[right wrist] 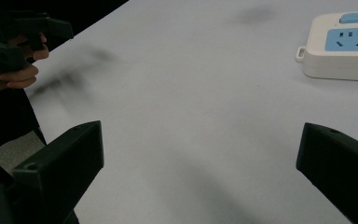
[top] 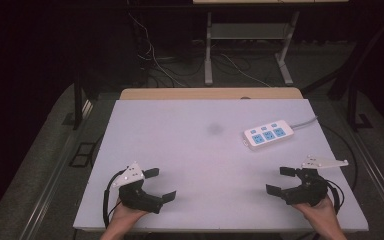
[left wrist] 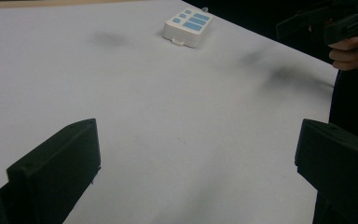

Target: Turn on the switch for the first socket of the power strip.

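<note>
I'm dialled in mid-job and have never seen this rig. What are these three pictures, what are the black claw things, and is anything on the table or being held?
There is no robot arm here. A person sits at a white table and holds a two-jaw tool in each hand: the left gripper and the right gripper.

The high view looks down from above the person's side, with the forearms coming in at the bottom. The other two pictures come from cameras riding on each gripper, looking out between its own black jaws.

One thing lies on the table: a white power strip with blue sockets, at the far right, its cable running off the edge. It also shows in the left gripper view and the right gripper view.

Both grippers are open and hold nothing.
</note>
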The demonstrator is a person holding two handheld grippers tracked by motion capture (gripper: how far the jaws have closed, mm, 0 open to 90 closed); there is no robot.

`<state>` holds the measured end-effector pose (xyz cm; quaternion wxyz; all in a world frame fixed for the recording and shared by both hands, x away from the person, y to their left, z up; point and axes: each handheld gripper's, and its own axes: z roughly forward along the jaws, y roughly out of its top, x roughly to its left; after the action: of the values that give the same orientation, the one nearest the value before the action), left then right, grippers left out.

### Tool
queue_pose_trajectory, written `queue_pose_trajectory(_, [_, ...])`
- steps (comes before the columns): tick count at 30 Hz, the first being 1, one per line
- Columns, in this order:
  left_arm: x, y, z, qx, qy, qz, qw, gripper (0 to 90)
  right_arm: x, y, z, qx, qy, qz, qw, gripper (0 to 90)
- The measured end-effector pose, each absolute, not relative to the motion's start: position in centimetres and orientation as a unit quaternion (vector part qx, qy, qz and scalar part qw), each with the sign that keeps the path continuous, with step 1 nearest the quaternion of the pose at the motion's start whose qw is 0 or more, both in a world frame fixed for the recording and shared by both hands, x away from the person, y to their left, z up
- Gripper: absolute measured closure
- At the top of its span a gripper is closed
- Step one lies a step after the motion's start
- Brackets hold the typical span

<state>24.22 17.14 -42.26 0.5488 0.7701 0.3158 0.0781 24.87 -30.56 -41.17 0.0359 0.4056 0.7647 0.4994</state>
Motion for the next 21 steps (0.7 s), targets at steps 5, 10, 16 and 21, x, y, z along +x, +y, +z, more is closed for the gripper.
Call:
queue_pose_trajectory(5, [24.15,17.26,-42.27,0.769,0.318,0.08,0.549,0.0,24.77,-30.49,-41.03,0.411,0.764,0.496,0.037,0.2])
queue_pose_trajectory(10, [24.12,17.27,-42.29,0.769,0.318,0.081,0.548,0.0,24.81,-30.37,-40.91,0.411,0.767,0.492,0.036,0.2])
queue_pose_trajectory(16, [24.14,17.37,-42.32,0.77,0.319,0.08,0.547,0.0,25.04,-30.15,-40.74,0.41,0.774,0.481,0.035,0.2])
queue_pose_trajectory(21, [24.2,17.37,-42.38,0.771,0.319,0.076,0.546,0.0,25.37,-30.0,-40.56,0.408,0.782,0.471,0.033,0.2])
